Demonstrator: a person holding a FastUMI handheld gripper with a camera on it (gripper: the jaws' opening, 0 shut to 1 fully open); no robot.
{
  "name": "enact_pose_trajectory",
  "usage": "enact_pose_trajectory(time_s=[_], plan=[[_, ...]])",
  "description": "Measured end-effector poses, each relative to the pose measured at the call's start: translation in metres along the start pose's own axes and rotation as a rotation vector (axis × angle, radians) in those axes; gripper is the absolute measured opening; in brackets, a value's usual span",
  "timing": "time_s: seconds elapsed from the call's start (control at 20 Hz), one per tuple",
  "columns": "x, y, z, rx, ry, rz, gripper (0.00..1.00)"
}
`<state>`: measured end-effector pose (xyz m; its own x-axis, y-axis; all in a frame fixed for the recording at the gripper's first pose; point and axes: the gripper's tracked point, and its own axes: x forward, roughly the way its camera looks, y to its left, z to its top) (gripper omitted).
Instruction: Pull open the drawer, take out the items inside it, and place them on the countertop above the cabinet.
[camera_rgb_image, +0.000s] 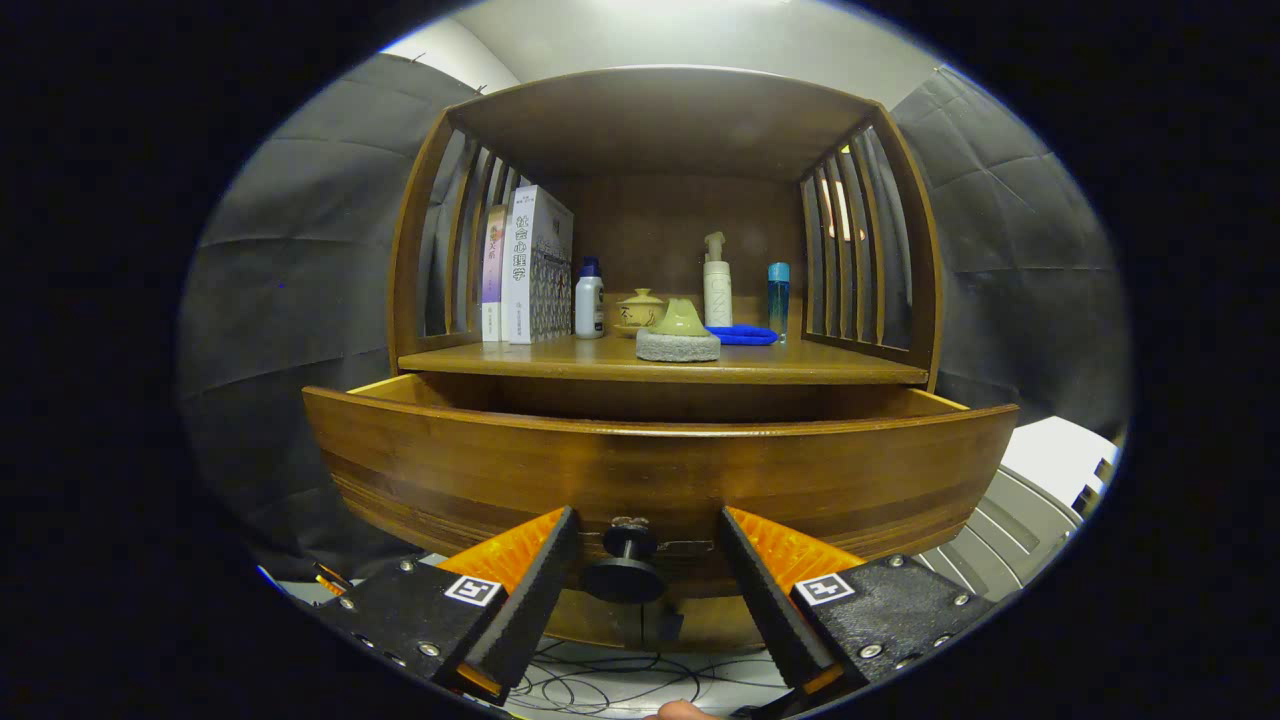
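Dark cloth walls (300, 260) hang all around the booth, and a pale ceiling (660, 35) shows up high. Right in front of me stands a big brown wooden cabinet (660, 120) with slats down both sides. Its countertop (780, 366) is a flat wooden shelf under a roof.

Below the countertop is the drawer (480, 470). It is pulled out toward me. Its long front runs side to side, from the left of the cabinet to the right, and it faces me. I cannot see what is inside it from here.

On the countertop, two books (528, 265) stand up straight at the back left corner. Beside them is a white bottle (589, 300) with a blue cap, then a small round pot (640, 310). A green cone sits on a grey round stone (678, 344) near the front edge, in the middle. Behind it stand a tall pump bottle (717, 290) and a thin blue bottle (778, 300), with a flat blue cloth (742, 335) lying between them.

My gripper (646, 530) is spread wide open and holds nothing. The dark round knob (626, 572) on the drawer front sits between my fingers, not touching them. Thin wires (620, 680) lie on the floor under the drawer.
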<state>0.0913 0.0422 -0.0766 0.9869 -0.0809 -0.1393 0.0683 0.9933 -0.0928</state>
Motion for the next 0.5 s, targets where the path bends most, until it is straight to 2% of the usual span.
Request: enact_pose_trajectory(time_s=[0.5], plan=[[0.029,-0.002,0.006,0.0,0.002,-0.02,0.91]])
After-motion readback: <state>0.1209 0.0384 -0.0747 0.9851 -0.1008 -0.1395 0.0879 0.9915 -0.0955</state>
